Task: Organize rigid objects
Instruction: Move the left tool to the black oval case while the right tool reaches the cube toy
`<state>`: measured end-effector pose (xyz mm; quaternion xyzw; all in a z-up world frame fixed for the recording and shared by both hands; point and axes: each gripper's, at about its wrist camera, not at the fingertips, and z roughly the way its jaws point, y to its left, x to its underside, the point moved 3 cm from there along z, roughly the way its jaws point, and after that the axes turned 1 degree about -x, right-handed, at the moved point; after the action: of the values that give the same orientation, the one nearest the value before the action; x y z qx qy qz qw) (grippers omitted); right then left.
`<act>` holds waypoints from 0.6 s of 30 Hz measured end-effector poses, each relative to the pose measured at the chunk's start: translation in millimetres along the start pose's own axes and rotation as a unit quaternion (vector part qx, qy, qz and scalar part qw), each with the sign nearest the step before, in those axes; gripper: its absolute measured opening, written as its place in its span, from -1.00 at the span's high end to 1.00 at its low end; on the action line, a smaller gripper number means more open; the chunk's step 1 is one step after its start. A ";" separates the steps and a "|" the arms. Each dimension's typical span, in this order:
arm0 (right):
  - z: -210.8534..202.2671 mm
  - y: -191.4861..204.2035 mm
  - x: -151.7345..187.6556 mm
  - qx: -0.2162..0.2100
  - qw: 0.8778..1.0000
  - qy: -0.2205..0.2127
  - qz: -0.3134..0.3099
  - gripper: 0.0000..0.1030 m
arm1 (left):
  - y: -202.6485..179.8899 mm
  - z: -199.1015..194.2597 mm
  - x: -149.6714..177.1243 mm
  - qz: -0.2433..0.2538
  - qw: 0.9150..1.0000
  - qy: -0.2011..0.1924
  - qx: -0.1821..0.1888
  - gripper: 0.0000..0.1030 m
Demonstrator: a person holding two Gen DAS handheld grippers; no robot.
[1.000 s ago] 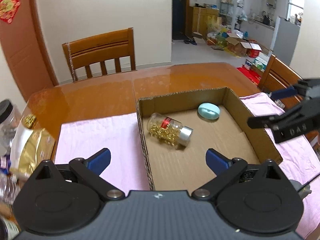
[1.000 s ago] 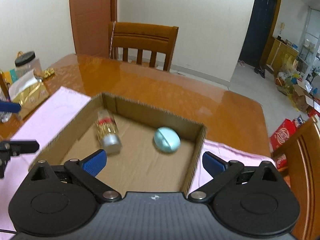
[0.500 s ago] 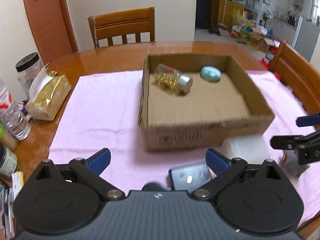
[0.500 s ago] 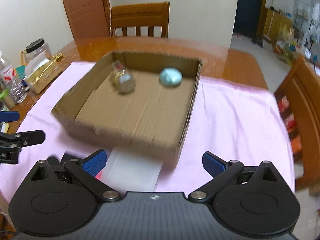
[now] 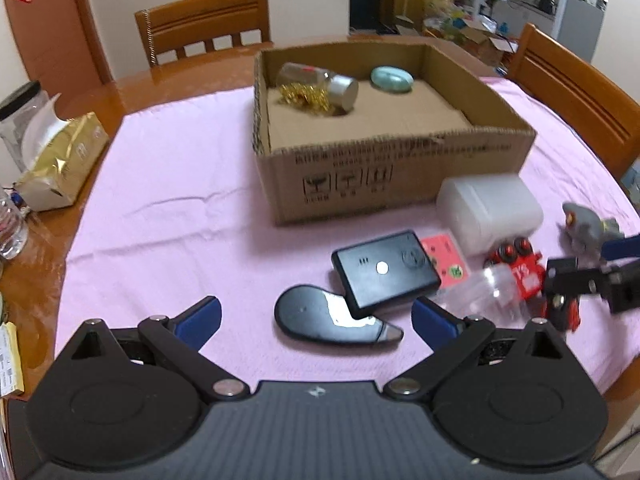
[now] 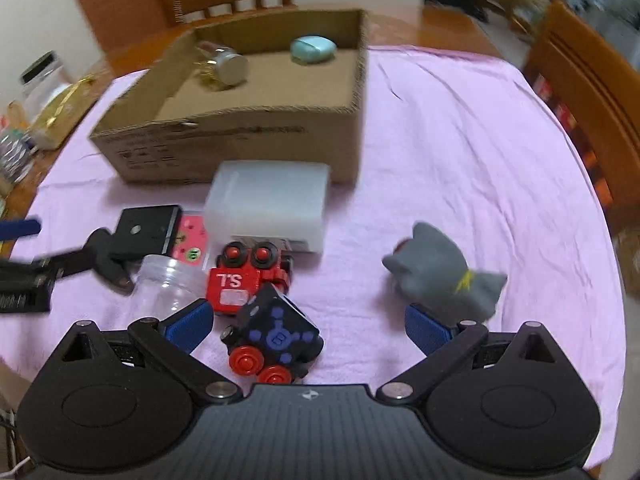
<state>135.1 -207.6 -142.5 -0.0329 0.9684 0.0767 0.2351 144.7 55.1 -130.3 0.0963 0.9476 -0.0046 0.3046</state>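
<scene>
A cardboard box [image 5: 400, 168] [image 6: 224, 136] on the pink cloth holds a jar of gold pieces [image 5: 320, 88] [image 6: 224, 66] and a teal case [image 5: 392, 79] [image 6: 313, 49]. In front of it lie a white plastic box [image 5: 490, 208] [image 6: 268, 204], a black device [image 5: 384, 272], a dark oval object [image 5: 332, 316], a clear cup [image 6: 168, 284], a red toy train [image 6: 244, 280], a black toy cube on red wheels [image 6: 276, 340] and a grey plush [image 6: 444, 276]. My left gripper [image 5: 316, 316] is open above the oval object. My right gripper [image 6: 306, 324] is open around the black toy.
Wooden chairs stand behind [image 5: 208, 20] and to the right [image 5: 576, 92]. A gold packet [image 5: 60, 164], a jar and a bottle sit at the table's left edge. A pink card [image 5: 446, 256] lies beside the black device.
Both grippers have pulled back from over the box toward the near side of the table and dropped lower, bringing the loose objects in front of the box into view.
</scene>
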 end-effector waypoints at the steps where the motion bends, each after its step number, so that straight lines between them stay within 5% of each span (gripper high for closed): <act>1: 1.6 -0.1 0.1 0.006 1.000 0.001 0.010 -1.00 | 1.2 0.9 1.3 0.003 1.000 0.002 0.003 -0.96; 18: 10.7 -11.5 39.7 0.088 0.995 0.046 -0.024 -1.00 | 3.5 20.9 13.9 0.049 0.997 0.041 0.040 -0.96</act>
<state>105.9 -218.2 -171.7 -0.0390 0.9801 -0.0165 0.1941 146.3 59.6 -155.3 0.1551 0.9524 -0.0233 0.2615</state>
